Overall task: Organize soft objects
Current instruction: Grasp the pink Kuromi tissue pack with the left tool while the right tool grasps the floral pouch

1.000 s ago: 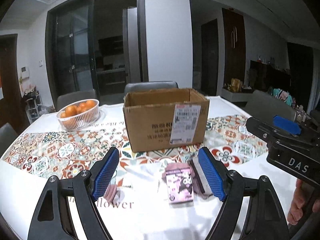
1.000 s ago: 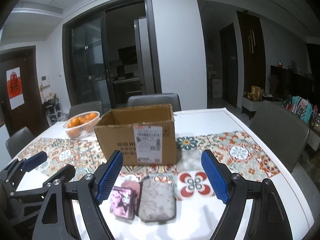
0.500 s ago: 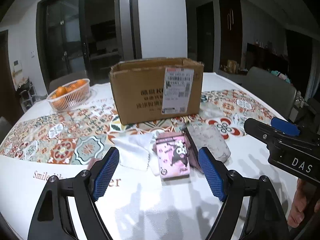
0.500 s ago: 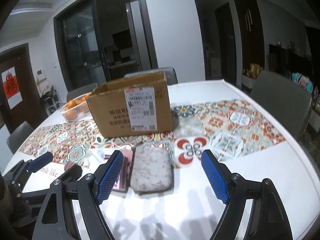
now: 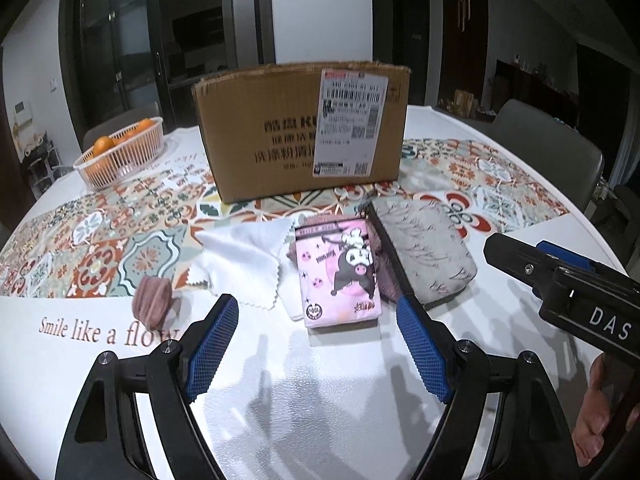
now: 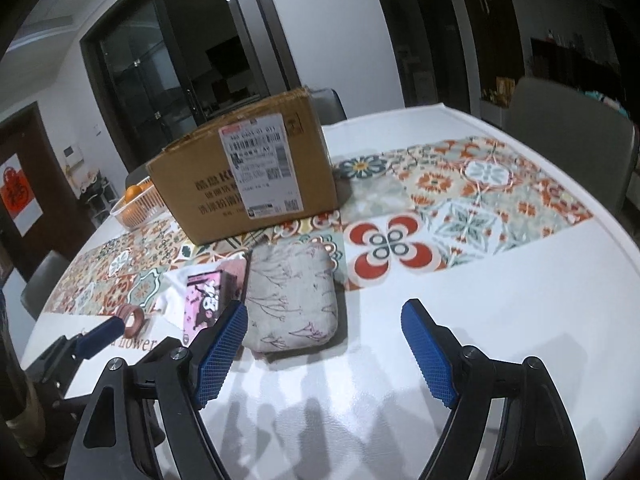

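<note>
Both grippers stand wide and hold nothing, a posture that suits an approach to soft items lying flat. Left gripper [image 5: 316,340]: the pink pack [image 5: 340,272] lies just ahead, between the lines of its 2 fingers; the white cloth [image 5: 244,264] and brown roll [image 5: 154,302] lie ahead to its left. Right gripper [image 6: 324,354]: the gray pouch [image 6: 292,300] lies just ahead, beside its left finger and touching the pink pack. Beyond both stands the open cardboard box [image 5: 296,136], probably the destination, on the table [image 5: 320,400].
</note>
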Action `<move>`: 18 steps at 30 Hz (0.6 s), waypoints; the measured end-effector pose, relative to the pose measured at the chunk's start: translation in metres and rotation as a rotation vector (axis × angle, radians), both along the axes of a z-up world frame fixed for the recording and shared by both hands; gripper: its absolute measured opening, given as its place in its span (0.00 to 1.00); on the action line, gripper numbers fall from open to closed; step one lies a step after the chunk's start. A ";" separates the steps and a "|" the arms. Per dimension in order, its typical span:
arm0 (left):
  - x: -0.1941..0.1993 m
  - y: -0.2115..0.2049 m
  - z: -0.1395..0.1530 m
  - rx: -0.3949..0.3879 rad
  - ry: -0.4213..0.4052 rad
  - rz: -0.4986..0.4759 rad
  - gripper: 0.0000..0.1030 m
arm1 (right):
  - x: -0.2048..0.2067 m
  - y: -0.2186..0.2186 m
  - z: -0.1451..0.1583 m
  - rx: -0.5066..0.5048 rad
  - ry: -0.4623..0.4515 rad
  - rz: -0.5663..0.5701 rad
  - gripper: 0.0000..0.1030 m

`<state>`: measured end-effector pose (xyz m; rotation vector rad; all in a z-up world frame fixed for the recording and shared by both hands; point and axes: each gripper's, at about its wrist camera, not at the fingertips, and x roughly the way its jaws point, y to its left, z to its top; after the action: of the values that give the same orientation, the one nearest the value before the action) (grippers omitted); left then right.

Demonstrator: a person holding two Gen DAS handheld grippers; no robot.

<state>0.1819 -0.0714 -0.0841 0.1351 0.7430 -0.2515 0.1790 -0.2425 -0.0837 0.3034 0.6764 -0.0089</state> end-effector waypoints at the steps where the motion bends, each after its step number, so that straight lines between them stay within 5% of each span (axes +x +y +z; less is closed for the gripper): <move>1: 0.001 0.000 -0.002 0.001 0.005 0.001 0.79 | 0.002 -0.001 -0.003 0.006 0.007 -0.001 0.76; 18: 0.033 -0.011 -0.022 -0.002 0.071 -0.003 0.79 | 0.030 -0.001 -0.032 0.095 0.085 0.011 0.65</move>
<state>0.2148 -0.0823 -0.1063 0.1258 0.8128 -0.2605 0.2091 -0.2439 -0.1154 0.3925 0.7639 0.0217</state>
